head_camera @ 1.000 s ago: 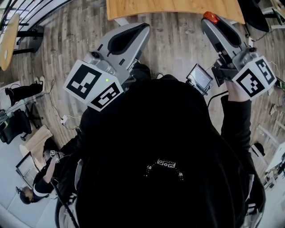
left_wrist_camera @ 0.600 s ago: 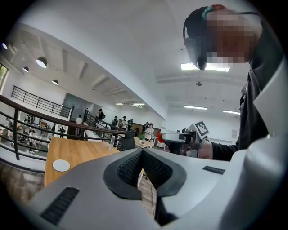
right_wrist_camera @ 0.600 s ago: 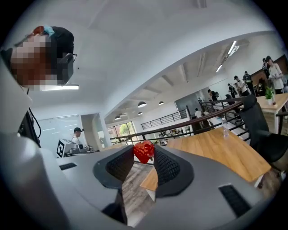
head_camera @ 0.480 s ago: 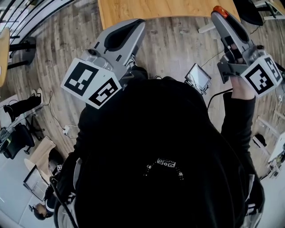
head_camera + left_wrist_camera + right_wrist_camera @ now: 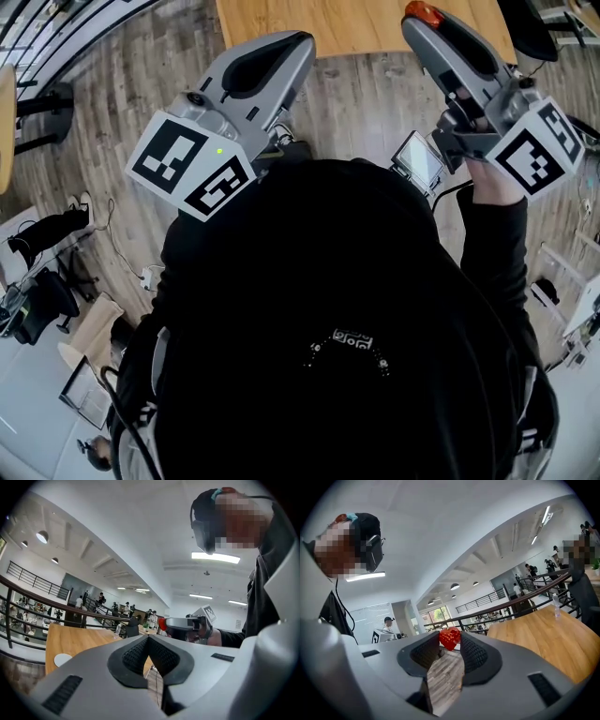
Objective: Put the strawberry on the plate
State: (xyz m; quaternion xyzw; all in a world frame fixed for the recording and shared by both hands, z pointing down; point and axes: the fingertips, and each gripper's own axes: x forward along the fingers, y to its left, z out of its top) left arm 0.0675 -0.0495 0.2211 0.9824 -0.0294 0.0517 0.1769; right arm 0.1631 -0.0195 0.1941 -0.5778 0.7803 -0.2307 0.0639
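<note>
The wooden table lies at 12 o'clock in the head view, and a broad stretch of its top is free. On it stand a white plate and, at the far edge, a bottle. The floor before the table is open; a small screen stands at 1 o'clock.

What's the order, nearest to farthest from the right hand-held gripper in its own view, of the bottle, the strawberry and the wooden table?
1. strawberry, clamped between the jaws of the right hand-held gripper.
2. wooden table, on the right.
3. bottle, standing near the table's far edge, right.
</note>
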